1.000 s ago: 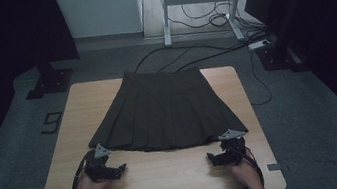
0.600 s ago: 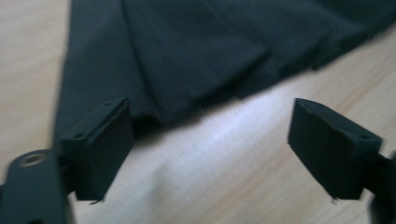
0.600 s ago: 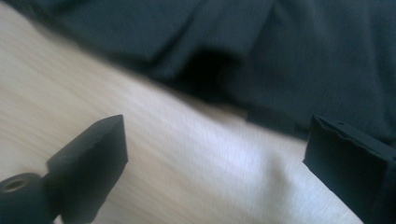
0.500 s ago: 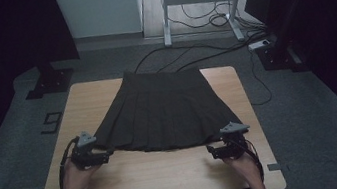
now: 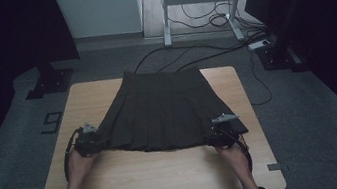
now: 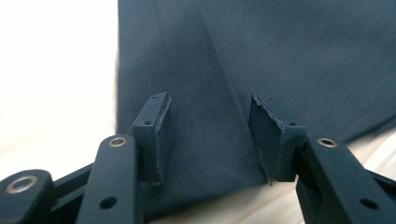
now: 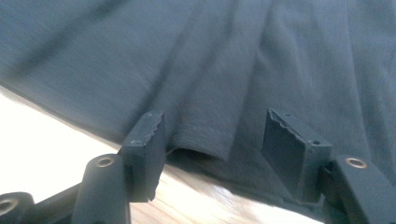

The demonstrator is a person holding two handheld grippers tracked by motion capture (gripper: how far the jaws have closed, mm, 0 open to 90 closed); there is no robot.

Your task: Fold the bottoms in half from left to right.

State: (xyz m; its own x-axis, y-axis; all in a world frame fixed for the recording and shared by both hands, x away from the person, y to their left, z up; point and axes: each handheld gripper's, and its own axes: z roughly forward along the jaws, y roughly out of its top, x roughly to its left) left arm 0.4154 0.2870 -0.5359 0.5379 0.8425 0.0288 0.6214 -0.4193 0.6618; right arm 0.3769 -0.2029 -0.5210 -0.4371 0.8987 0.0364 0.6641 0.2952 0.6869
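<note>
Dark pleated skirt (image 5: 164, 110) spread flat on wooden table (image 5: 168, 175), hem toward the person, waist at far edge. Left gripper (image 5: 93, 142) at near left hem corner, right gripper (image 5: 219, 137) at near right corner. Both sets of jaws half open, just been closing, cloth between the pads (image 6: 159, 135) but not yet pinched. Step in hand, probably: taking hold of both hem corners. Next: finish closing on the cloth before lifting, both sides together.

Left hand-held gripper (image 5: 96, 139) and right hand-held gripper (image 5: 217, 135) lie low, jaws closing, half-open.
</note>
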